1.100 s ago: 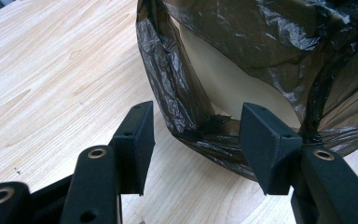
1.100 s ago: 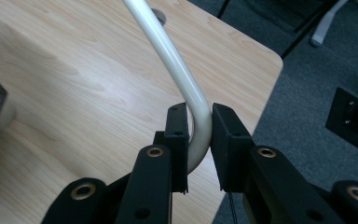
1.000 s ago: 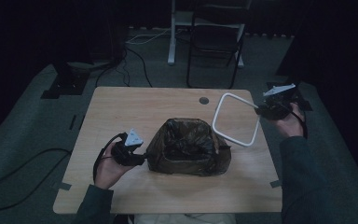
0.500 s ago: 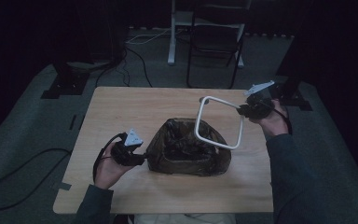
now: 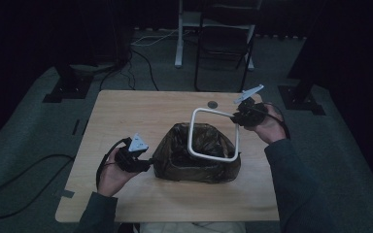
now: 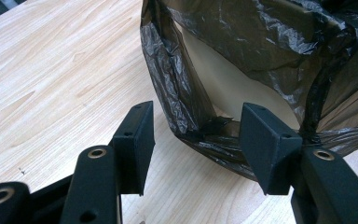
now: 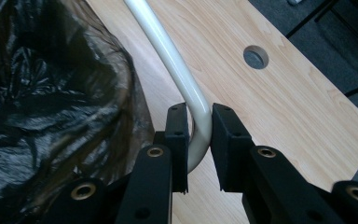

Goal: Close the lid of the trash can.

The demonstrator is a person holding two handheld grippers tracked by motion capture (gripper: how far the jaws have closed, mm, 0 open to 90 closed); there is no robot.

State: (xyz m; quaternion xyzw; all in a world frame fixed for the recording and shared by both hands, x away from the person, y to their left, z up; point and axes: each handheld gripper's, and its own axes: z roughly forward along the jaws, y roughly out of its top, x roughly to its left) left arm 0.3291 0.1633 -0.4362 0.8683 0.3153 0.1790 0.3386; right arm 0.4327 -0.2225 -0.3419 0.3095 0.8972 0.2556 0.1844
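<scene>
Right hand-held gripper (image 5: 237, 115) pinches white frame (image 5: 212, 134) corner, holds it tilted above bin (image 5: 196, 154) mid-surface, likely to clamp bag (image 6: 242, 42). Left hand-held gripper (image 5: 148, 164) spread, straddles near-left bin corner, likely steadying it.

Gripped between the right gripper's (image 7: 199, 135) matt black pads, the smooth, glossy white frame (image 7: 177, 74) is gleaming; beside it, crinkled shiny plastic bin liner (image 7: 42, 102) is covering pale matt wood-grain table (image 7: 279, 107).

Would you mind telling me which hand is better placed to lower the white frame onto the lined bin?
Right: its tool grips the white frame above the bin. The left tool is open beside the bin's corner.
</scene>
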